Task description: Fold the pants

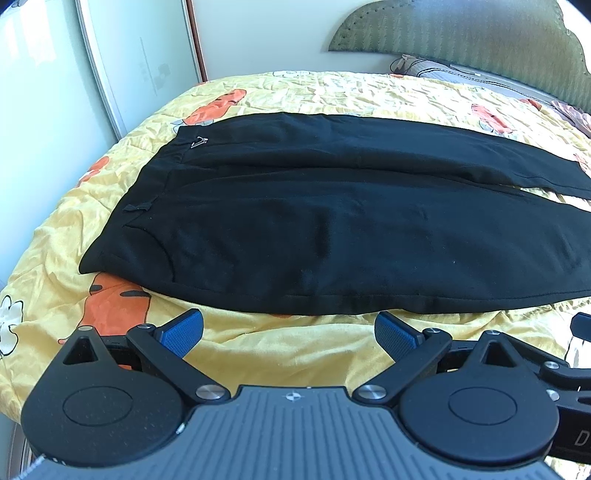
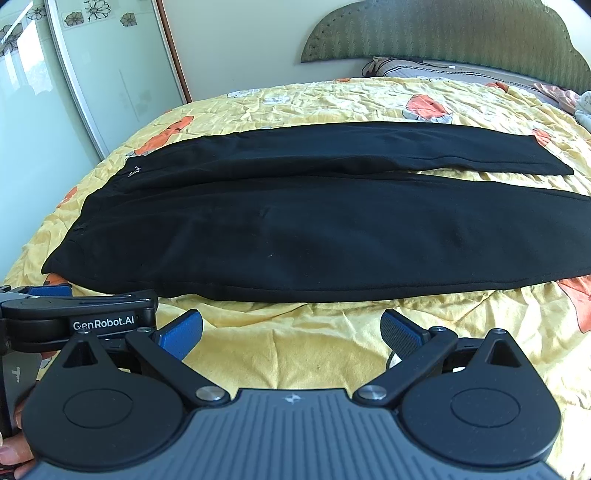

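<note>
left gripper point(image 1: 289, 332) jaws spread wide, right gripper point(image 2: 291, 330) likewise, side by side

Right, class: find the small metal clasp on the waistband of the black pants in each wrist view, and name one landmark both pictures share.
Left wrist view: the metal clasp sits upper left, on the far corner of the waistband of the pants.
Right wrist view: the clasp is smaller, at left, again on the far waistband corner.
Shared landmark: the green headboard at top right.
</note>
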A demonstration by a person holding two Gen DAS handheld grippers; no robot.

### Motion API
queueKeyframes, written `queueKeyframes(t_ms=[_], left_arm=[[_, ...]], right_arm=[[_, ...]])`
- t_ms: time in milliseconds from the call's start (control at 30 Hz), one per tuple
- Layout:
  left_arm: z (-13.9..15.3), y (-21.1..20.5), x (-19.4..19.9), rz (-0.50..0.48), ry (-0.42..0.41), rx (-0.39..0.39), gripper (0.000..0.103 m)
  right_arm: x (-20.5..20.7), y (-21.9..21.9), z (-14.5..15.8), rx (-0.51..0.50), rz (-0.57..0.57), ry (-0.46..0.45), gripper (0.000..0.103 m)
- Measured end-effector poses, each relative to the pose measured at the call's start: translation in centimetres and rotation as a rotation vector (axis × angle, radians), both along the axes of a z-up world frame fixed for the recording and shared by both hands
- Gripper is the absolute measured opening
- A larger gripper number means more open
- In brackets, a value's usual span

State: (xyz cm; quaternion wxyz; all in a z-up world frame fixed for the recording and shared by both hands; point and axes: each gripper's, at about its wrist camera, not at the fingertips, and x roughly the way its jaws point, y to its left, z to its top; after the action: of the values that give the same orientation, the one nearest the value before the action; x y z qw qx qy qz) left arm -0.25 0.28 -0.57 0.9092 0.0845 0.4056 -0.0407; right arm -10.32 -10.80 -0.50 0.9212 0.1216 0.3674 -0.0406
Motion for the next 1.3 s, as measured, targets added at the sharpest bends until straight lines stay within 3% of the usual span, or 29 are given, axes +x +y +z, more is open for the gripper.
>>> queueKeyframes(t_ms=[1300], left_arm=[[-0.46,0.28,0.42,0.007,0.017,0.002,0.100]], right_arm=[[0.64,0.48,-0.46,-0.004,0.031,0.010,0.103]])
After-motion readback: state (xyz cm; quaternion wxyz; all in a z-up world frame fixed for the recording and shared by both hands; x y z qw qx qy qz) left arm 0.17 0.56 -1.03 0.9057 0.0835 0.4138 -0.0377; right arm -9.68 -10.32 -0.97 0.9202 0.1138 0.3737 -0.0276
